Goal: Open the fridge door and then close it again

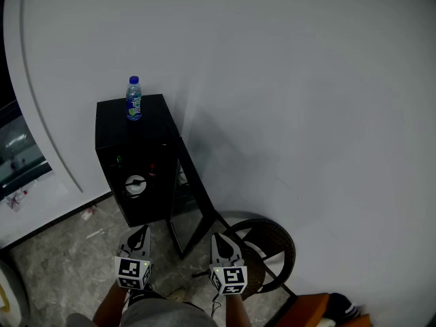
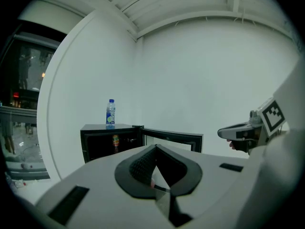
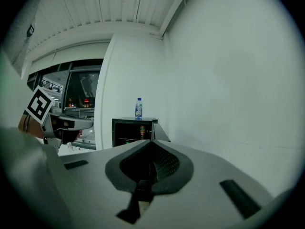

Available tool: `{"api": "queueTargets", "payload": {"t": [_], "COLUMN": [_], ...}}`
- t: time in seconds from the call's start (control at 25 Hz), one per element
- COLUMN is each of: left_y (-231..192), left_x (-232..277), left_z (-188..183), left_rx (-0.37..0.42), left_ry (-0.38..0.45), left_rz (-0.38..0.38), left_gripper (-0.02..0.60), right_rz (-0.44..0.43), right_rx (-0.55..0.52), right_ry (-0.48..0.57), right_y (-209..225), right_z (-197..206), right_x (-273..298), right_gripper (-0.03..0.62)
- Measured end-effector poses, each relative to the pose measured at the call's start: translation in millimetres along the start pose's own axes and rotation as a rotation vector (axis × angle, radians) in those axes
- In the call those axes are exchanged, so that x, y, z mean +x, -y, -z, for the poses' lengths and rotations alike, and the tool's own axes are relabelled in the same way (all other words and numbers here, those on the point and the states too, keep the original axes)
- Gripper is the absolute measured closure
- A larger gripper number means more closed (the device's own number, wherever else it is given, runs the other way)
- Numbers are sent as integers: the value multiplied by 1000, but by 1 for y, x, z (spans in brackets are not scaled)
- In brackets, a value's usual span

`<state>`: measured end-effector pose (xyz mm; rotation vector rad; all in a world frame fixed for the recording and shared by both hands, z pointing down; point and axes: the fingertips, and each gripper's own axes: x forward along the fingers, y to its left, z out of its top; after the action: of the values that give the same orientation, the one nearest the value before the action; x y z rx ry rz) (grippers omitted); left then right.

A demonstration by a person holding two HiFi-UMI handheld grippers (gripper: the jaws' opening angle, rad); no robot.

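Observation:
A small black fridge (image 1: 136, 162) stands against the white wall with its door (image 1: 192, 206) swung open to the right. A can shows inside it in the left gripper view. A water bottle (image 1: 133, 99) with a blue cap stands on top of the fridge. My left gripper (image 1: 139, 234) and right gripper (image 1: 223, 240) hover side by side in front of the fridge, well short of it, both shut and empty. In the left gripper view the fridge (image 2: 112, 140), door (image 2: 171, 140) and bottle (image 2: 110, 113) lie beyond the shut jaws. The right gripper view shows the fridge (image 3: 132, 130) ahead.
A round dark wicker chair (image 1: 272, 247) stands right of the open door, near my right gripper. An orange object (image 1: 310, 312) lies at the bottom right. A glass window (image 1: 17, 148) is at the left, with scraps on the stone floor (image 1: 68, 251).

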<state>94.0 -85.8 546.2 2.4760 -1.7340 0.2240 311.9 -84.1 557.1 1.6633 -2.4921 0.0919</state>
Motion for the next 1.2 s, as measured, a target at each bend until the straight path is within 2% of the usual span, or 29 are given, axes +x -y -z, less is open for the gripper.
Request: {"api": "queueTargets", "payload": {"t": [0.52,0.56,0.64,0.68,0.92,1.2], "left_y": [5,4,2,1,-13,-18], "left_x": [-15,-15,-16,-16,-16,-8], "left_z": [5,5,6,6,5,2], "left_rx": [-7,-4,4,7,11,11], "left_ry": [-10,-10,-13,-15,-18,-18], "left_rz": [-35,-39,-42,-44,-61,-34], "left_gripper": [578,578,578,578,578,578], "right_rz": [-97,-115,-145,-151,-144,-107], "right_rx": [-23,-16,0,1,-30,-56], "right_ry": [-35,-42,-56,-60,-65,-89], "right_y": [11,11,12,13,13,16], "right_z": [18,21,25,26,29,36], "right_x": [22,24,30,33,49,58], "right_gripper": [563,531,414,410,401,401]}}
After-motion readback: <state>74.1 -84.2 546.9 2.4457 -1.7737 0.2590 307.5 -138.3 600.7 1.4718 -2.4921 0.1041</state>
